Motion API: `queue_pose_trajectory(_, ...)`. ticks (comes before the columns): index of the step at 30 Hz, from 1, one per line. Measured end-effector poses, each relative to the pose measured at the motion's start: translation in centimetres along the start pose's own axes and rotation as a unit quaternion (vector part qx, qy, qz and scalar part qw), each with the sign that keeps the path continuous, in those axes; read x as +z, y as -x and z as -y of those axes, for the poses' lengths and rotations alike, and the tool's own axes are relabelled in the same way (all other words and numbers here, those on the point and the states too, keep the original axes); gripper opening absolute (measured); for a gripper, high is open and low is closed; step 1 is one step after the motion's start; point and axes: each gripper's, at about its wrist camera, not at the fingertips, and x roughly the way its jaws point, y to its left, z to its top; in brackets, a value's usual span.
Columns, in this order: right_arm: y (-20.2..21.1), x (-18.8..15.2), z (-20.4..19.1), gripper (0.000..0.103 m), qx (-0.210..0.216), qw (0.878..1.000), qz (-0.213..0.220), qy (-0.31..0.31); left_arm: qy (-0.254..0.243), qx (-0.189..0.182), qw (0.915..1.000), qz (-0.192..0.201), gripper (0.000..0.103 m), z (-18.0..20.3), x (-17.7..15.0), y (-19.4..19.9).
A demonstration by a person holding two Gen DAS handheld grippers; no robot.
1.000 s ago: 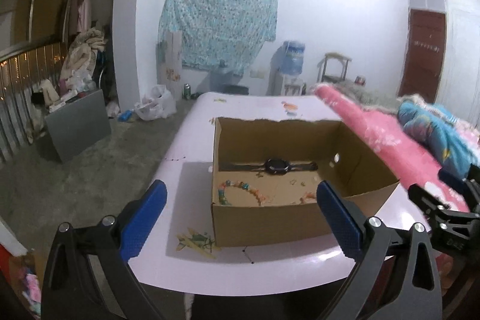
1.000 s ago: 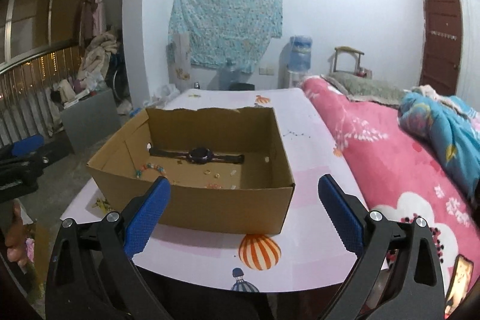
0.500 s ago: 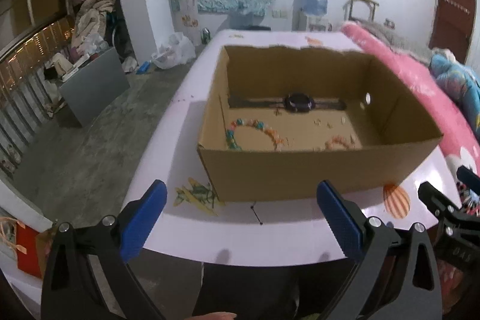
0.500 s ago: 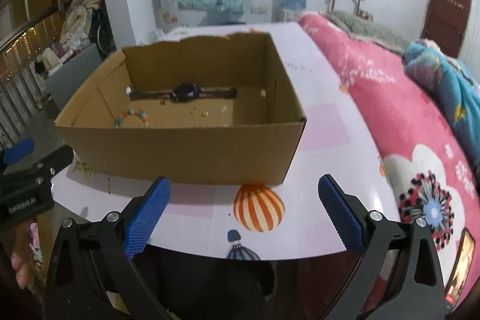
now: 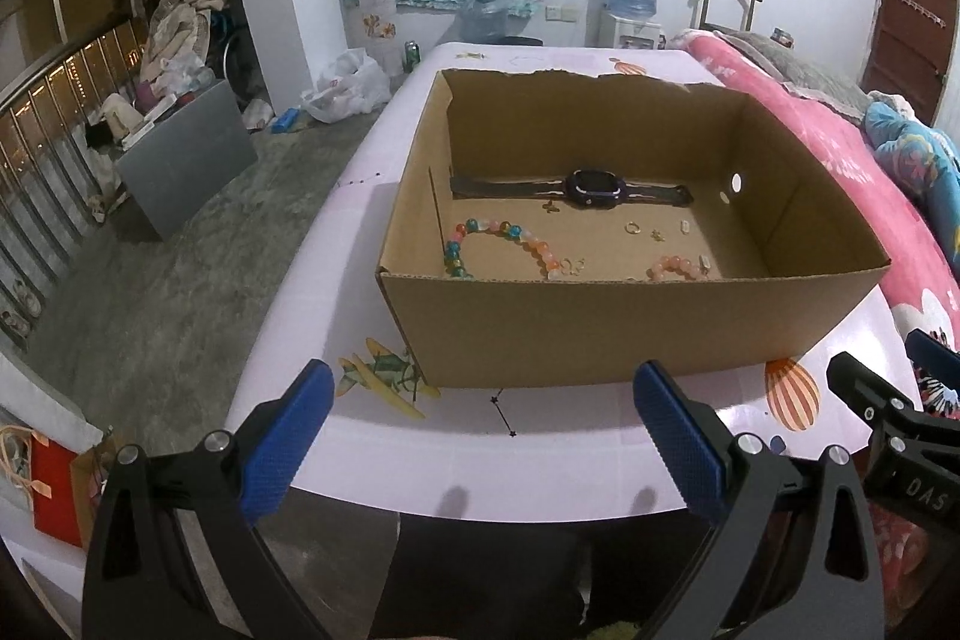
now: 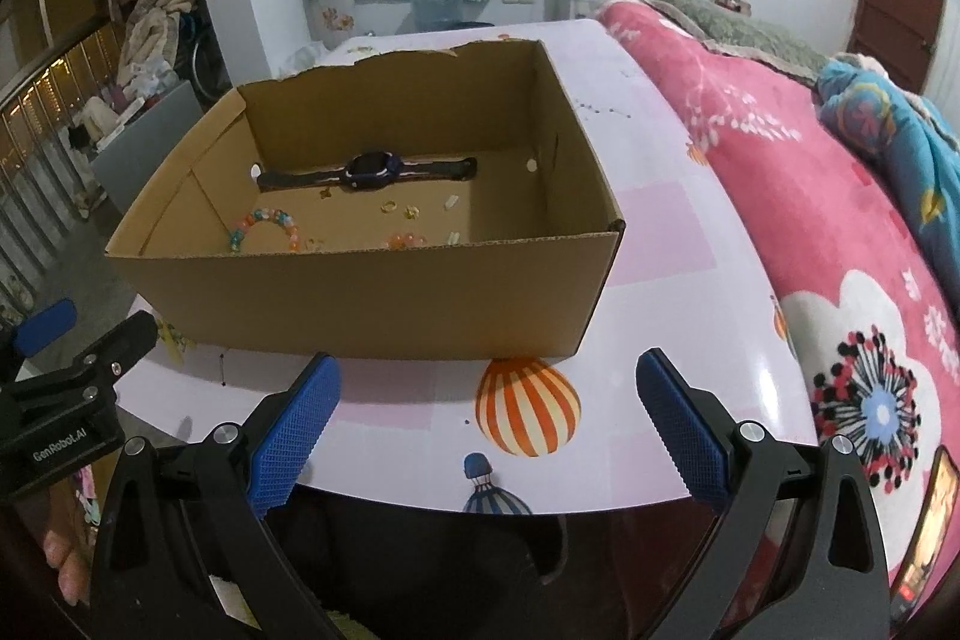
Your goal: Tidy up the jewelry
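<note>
Hovering wide open and empty, left hand-held gripper [image 5: 483, 400] and right hand-held gripper [image 6: 489, 394], cardboard box [image 5: 600, 328] of jewelry just ahead

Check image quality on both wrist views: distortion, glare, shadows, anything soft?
Left wrist: strong fisheye bending with black corner vignette; cardboard box and watch sharp; finger shadows fall on the table edge. Right wrist: same barrel distortion; mild glare on the table near the pink blanket; small jewelry too small to resolve.

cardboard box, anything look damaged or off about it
Yes. The cardboard box has a ragged, torn top edge along its far wall, unlike the straight near edge. Inside, the watch, beaded bracelets and small pieces lie loose and scattered on the floor.
</note>
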Motion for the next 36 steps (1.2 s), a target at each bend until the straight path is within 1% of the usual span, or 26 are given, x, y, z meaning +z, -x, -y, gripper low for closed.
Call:
queue_pose_trajectory(12,0.03,0.3,0.08,0.095,0.002,1.0,0.0,0.004,0.022,-0.011,0.9996,-0.015,0.097,-0.38,-0.16,-0.27)
queue_pose_trajectory(36,-0.23,0.68,-0.02,0.095,0.004,1.0,-0.003,0.007,0.035,-0.006,0.9991,-0.023,0.097,-0.93,-0.13,-0.63)
